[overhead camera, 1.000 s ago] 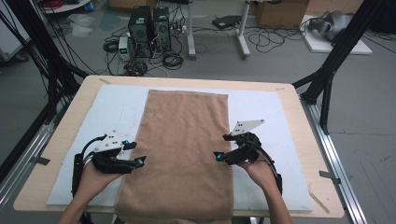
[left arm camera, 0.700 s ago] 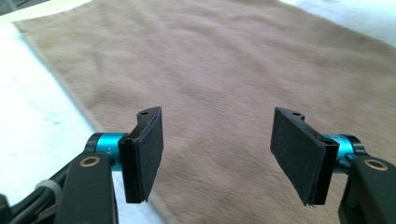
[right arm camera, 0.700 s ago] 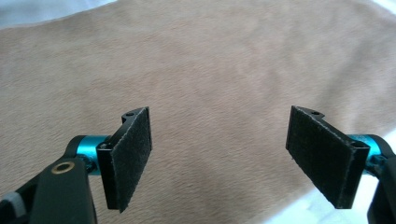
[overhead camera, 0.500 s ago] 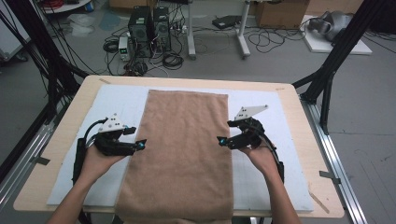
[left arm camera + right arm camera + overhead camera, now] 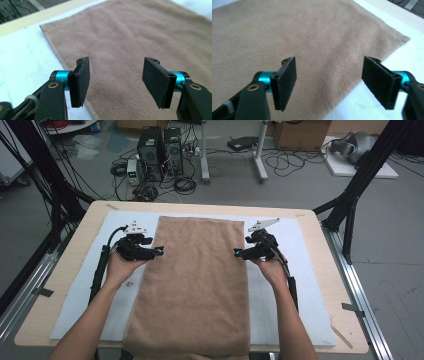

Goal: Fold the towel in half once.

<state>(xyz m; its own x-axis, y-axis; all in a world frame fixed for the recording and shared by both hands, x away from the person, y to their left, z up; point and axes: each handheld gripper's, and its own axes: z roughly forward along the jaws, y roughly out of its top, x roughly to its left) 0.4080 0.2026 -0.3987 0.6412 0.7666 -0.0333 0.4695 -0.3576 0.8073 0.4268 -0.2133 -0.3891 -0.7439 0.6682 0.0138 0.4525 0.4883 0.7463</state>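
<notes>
Both grippers, left gripper (image 5: 159, 251) and right gripper (image 5: 237, 253), hover with jaws apart, just narrowing and holding nothing, at opposite long edges of the brown towel (image 5: 196, 280), spread flat on the white mat (image 5: 87, 285).

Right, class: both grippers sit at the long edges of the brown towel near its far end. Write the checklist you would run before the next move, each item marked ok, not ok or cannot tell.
1. Towel lies flat and spread on the white mat: ok.
2. Left gripper at the towel's left edge, jaws apart with nothing between them, having just been closing a little: ok.
3. Right gripper at the towel's right edge, jaws apart and holding nothing, likewise just closing a little: ok.
4. Both grippers level with each other along the towel: ok.
5. Pads touching the cloth: cannot tell.
6. Far corners of the towel free of clutter: ok.
</notes>
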